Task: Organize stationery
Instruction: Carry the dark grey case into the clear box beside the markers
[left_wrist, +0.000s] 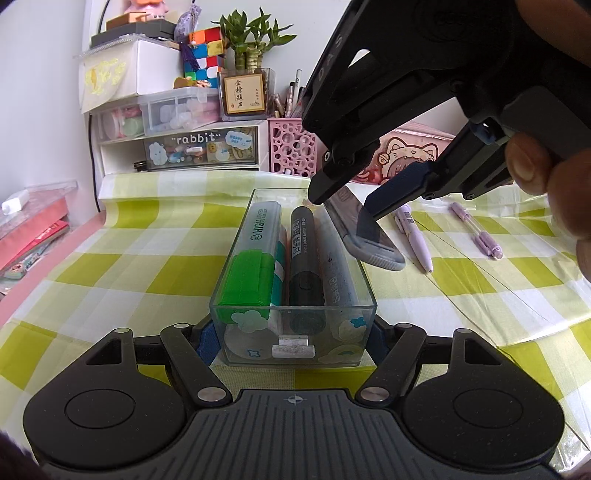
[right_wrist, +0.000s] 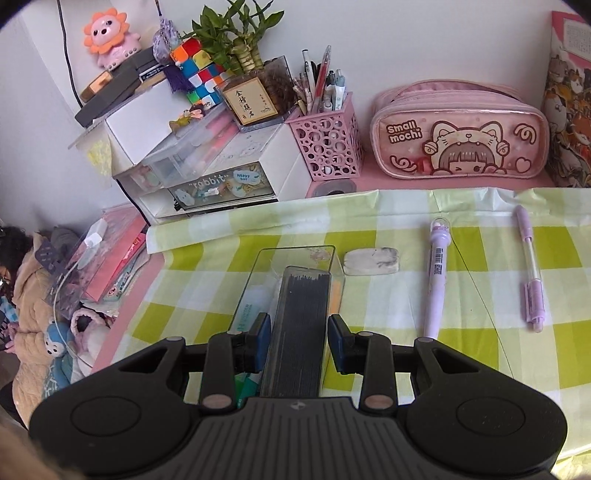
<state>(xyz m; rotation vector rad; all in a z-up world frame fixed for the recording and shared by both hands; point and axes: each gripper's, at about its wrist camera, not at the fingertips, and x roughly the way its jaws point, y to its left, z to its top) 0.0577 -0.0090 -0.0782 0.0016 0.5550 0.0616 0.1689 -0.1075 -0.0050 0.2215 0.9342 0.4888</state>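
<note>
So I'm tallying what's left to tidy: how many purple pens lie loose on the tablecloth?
2. A thicker pen lies right of the eraser; a thinner pen lies further right. Both are outside the clear box.

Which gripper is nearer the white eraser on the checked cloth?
Right. The right gripper, carrying a lead case, is over the clear tray's eraser end; the left gripper clamps the opposite end.

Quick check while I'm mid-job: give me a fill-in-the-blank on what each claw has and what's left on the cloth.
1. The left claw is shut on the clear ___.
2. The highlighter in the box has a ___ cap.
3. The lead case is held by the ___ claw.
4. Right of the eraser lie ___ purple pens.

Missing words: box; green; right; two
</note>
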